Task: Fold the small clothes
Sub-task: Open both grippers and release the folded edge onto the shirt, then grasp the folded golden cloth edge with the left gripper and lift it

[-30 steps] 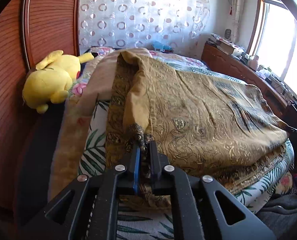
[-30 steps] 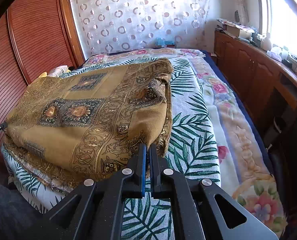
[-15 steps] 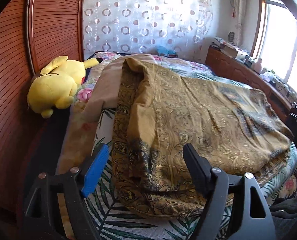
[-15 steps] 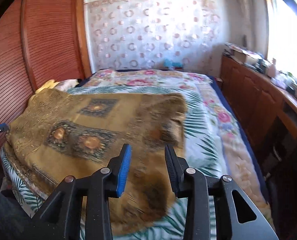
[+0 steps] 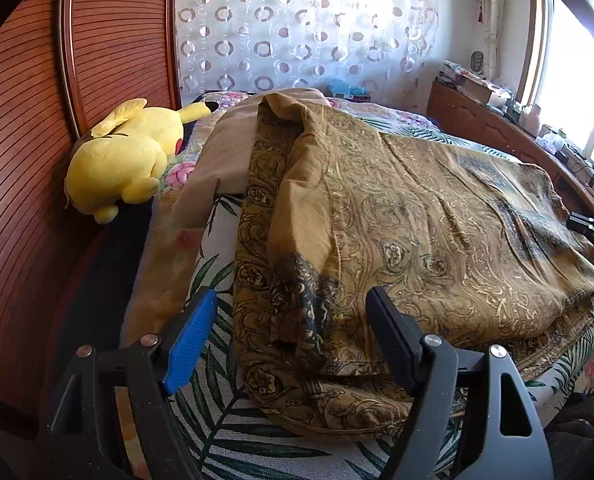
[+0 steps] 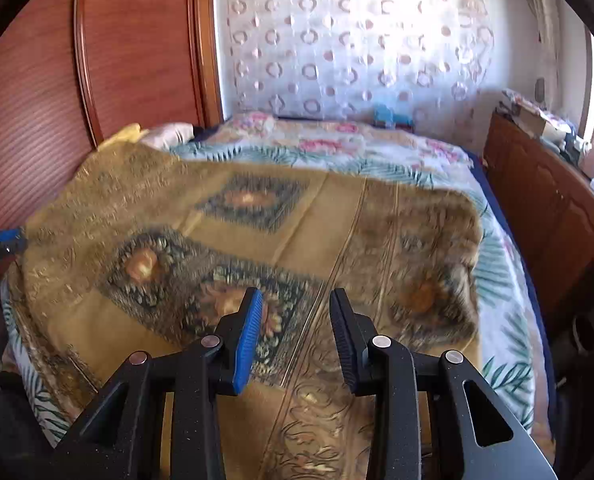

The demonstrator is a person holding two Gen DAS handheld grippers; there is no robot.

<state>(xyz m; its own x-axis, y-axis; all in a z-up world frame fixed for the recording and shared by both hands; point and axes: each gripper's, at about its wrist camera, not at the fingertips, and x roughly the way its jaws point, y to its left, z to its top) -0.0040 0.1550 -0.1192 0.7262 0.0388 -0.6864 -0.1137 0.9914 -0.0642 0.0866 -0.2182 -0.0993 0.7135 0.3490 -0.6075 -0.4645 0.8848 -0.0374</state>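
Observation:
A golden-brown patterned garment point(image 5: 409, 232) lies folded on the bed, its near left corner doubled over in dark folds. My left gripper point(image 5: 293, 340) is open and empty, with the jaws wide apart just above that near corner. In the right wrist view the same garment point(image 6: 233, 240) spreads flat with dark medallion prints. My right gripper point(image 6: 295, 336) is open and empty over its near middle. The left gripper's tip point(image 6: 1, 240) shows at the far left edge there.
A yellow plush toy point(image 5: 125, 156) lies at the bed's left side by the wooden headboard point(image 5: 25, 160). A leaf-print sheet point(image 5: 217, 424) covers the bed. A wooden dresser point(image 6: 553, 216) with clutter runs along the right, under a window. A patterned curtain hangs behind.
Both grippers were shut on the garment's corners a second ago. They have let go, opened and pulled back, and the garment now lies on the bed. The right gripper moved left over it.

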